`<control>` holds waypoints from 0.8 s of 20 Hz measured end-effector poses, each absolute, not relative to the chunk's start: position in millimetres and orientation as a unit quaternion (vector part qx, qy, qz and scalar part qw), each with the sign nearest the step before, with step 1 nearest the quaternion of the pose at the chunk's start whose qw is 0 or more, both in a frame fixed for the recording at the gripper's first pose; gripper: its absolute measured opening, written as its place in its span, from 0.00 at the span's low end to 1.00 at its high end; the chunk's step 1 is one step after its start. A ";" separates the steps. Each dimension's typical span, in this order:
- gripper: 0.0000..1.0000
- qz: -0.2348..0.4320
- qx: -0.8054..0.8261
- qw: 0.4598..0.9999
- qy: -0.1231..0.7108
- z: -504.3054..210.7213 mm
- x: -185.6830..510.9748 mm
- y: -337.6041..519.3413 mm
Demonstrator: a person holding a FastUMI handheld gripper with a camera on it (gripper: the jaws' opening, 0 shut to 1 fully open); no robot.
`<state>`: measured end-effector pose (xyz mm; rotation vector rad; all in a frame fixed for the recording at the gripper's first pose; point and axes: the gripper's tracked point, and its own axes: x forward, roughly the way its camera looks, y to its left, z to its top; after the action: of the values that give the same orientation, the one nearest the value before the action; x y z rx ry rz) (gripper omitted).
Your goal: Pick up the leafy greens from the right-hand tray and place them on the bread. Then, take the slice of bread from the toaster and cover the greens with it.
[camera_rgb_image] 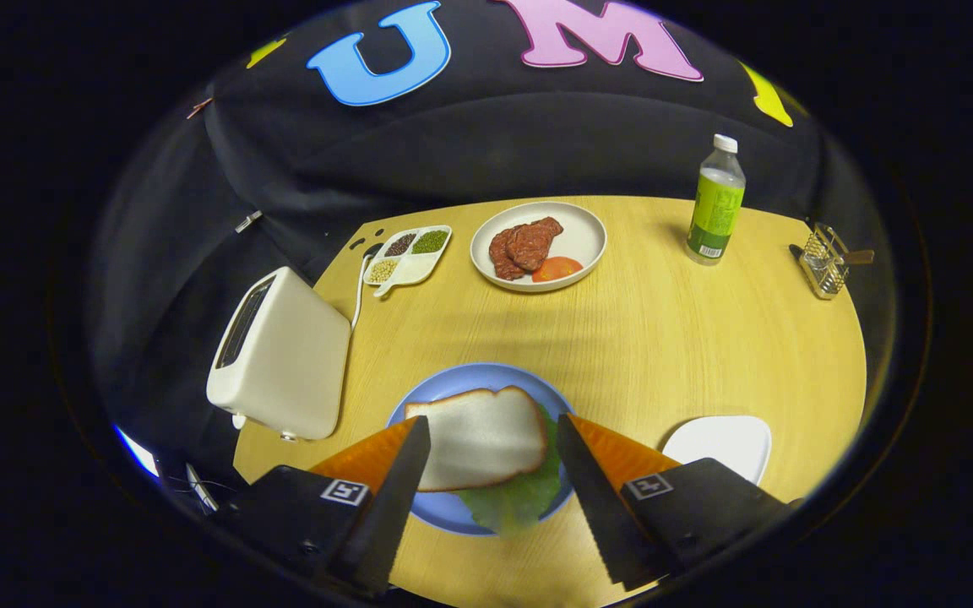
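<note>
**Hovering over a finished-looking sandwich**

Looking down on a round wooden table [664, 338], the claw [493, 439] hangs above the near edge with its fingers spread wide, pinching nothing. Between them sits a blue plate [453, 384]. On it lies a slice of bread [478, 435], and leafy greens [516, 498] poke out from under its near side. Whether another slice lies beneath cannot be told. A white toaster [279, 355] stands at the left edge, its slot looking empty. An empty white tray [723, 443] rests at the near right. Toward the far edge are a plate of meat and tomato [537, 245], a small divided dish [406, 253], a green bottle [714, 203] and a wire holder [824, 262]. Both steps appear done; little seems left beyond pulling away.
</note>
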<state>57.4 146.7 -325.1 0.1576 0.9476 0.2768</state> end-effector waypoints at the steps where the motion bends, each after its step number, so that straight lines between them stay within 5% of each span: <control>1: 0.99 0.129 0.067 0.886 0.441 -314.7 58.8 142.0; 9: 0.99 0.128 0.048 0.939 0.316 -199.3 65.4 129.8; 16: 0.99 0.063 0.034 0.983 0.170 -92.2 57.6 73.2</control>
<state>57.6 73.2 -92.2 0.0691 0.3417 0.1258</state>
